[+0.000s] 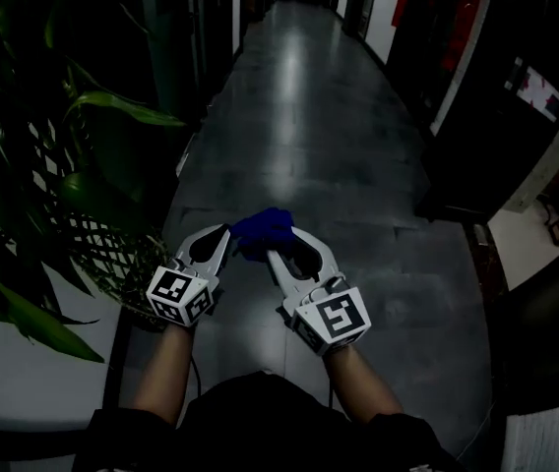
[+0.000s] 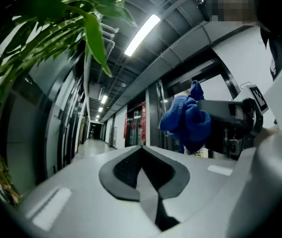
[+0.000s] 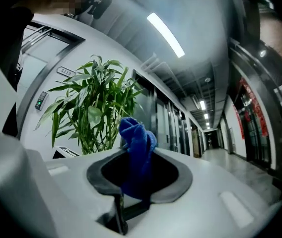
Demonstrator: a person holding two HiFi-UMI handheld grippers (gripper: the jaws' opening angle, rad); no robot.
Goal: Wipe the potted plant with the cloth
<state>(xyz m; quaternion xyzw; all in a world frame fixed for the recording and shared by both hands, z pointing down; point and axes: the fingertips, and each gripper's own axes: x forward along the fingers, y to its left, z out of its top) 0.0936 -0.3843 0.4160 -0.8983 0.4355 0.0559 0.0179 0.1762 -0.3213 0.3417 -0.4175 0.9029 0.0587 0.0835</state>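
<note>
Corridor, dim light. I had the R gripper (image 1: pixel 281 246) clamped on the blue cloth (image 1: pixel 263 228). In the right gripper view the cloth (image 3: pixel 136 150) sat bunched between the jaws, w/ a tuft poking up past the tips. L gripper (image 1: pixel 220 236) was just beside it on the left. Its jaws were together w/ nothing between them, and the left gripper view showed the pads meeting at the tip (image 2: pixel 142 148). From that view the cloth (image 2: pixel 185 120) hung in the R gripper (image 2: pixel 230 114), up and to the right. The potted plant (image 1: pixel 38 165) stood at the left, near my L hand. Its long green leaves (image 3: pixel 94 110) were apart from the cloth, no contact. Grey floor (image 1: pixel 309 116) ran off far ahead.
</note>
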